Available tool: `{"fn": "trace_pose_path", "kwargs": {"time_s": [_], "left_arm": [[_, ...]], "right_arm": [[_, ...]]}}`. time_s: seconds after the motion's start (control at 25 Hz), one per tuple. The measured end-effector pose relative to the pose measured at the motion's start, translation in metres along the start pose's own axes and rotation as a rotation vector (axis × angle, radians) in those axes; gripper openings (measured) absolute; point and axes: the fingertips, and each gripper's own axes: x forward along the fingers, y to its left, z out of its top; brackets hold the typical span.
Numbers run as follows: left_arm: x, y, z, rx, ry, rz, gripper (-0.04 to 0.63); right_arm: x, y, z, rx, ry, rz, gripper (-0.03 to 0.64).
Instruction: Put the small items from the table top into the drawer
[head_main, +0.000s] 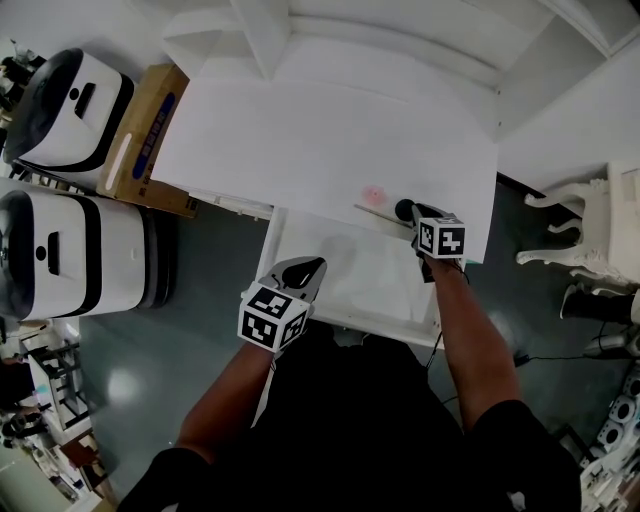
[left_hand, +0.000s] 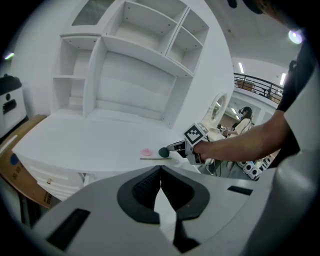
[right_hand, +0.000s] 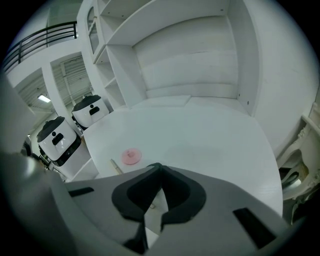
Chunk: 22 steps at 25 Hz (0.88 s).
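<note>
A thin wooden stick (head_main: 377, 213) lies near the front edge of the white desk top (head_main: 300, 140), with a small pink round piece (head_main: 374, 194) just behind it. My right gripper (head_main: 405, 210) is at the stick's right end, its jaws shut on the stick (right_hand: 116, 166), which runs in between the pads. The pink piece (right_hand: 131, 156) sits just left of those jaws. Below the desk edge the white drawer (head_main: 372, 285) stands pulled out. My left gripper (head_main: 303, 271) hovers over the drawer's left side, shut and holding nothing (left_hand: 161, 170).
Two white robots (head_main: 70, 105) (head_main: 85, 255) and a cardboard box (head_main: 150, 135) stand left of the desk. A white carved chair (head_main: 590, 235) is at the right. A shelf unit (left_hand: 135, 60) rises at the back of the desk.
</note>
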Motion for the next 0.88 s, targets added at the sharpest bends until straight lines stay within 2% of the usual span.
{"fn": "trace_pose_path", "kwargs": {"time_s": [0.52,0.88], "left_arm": [[0.003,-0.004,0.004,0.032,-0.002,-0.035,0.011],[0.01,-0.013,0.003,0.061,0.007,-0.081,0.011]], "right_arm": [[-0.043,0.009,0.031,0.008,-0.121,0.016,0.032],[-0.077,0.02,0.009,0.011,-0.139,0.015,0.032]]}}
